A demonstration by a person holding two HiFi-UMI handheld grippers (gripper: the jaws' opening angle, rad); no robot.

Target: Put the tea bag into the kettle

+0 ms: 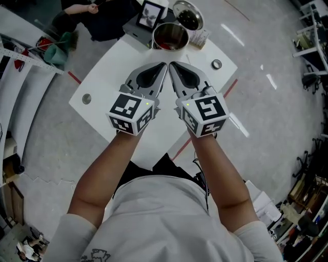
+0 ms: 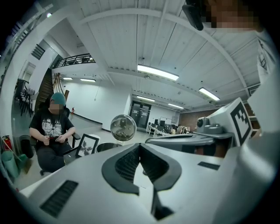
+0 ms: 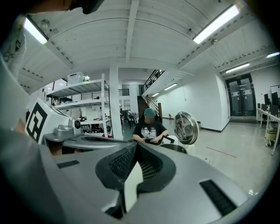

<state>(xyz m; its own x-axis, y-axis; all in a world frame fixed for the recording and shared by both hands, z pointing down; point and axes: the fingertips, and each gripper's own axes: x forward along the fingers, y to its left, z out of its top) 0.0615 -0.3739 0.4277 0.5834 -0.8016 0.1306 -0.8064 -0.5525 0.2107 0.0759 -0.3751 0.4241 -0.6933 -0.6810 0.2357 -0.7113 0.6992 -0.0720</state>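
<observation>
The left gripper and right gripper held their fingers closed together on nothing over the worktop, no tea bag was discernible, so locating it was judged prerequisite to approaching the far-edge kettle.

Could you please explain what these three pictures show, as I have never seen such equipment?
A person holds a two-jaw gripper in each hand; the marker cubes are part of them. The head view looks down from the person's head at the left gripper and right gripper, tips close together above a white table. The other two views come from cameras riding on each gripper, looking along its jaws. At the table's far end stands an open metal kettle, lid raised. Both grippers are shut and empty; no tea bag is visible.
</observation>
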